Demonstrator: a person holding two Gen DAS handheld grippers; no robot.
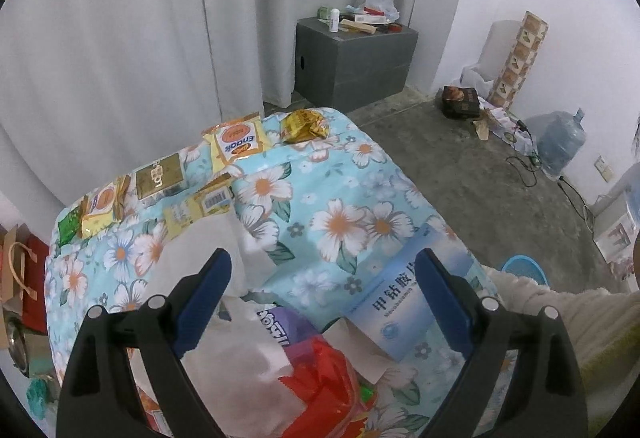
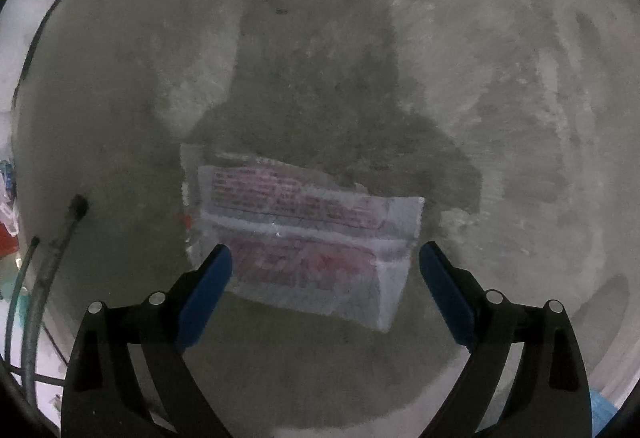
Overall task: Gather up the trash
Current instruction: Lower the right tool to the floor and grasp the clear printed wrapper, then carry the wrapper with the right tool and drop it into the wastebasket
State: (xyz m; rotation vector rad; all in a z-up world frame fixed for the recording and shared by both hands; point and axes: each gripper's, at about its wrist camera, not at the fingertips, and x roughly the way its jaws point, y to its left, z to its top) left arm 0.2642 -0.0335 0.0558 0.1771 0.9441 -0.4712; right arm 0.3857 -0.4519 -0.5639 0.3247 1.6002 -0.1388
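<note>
Trash wrapper [image 2: 308,238] lies flat on concrete floor [image 2: 500,78] under right gripper [image 2: 325,258], fingers spread; left gripper [image 1: 322,266] likewise empty.

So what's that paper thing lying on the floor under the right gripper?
The wrapper looks like a flattened, see-through plastic packet with blurred red print and a pale seam band across its middle. It is creased and lies flat on the grey concrete floor. The open right gripper is above it; nothing visibly grips it.
</note>
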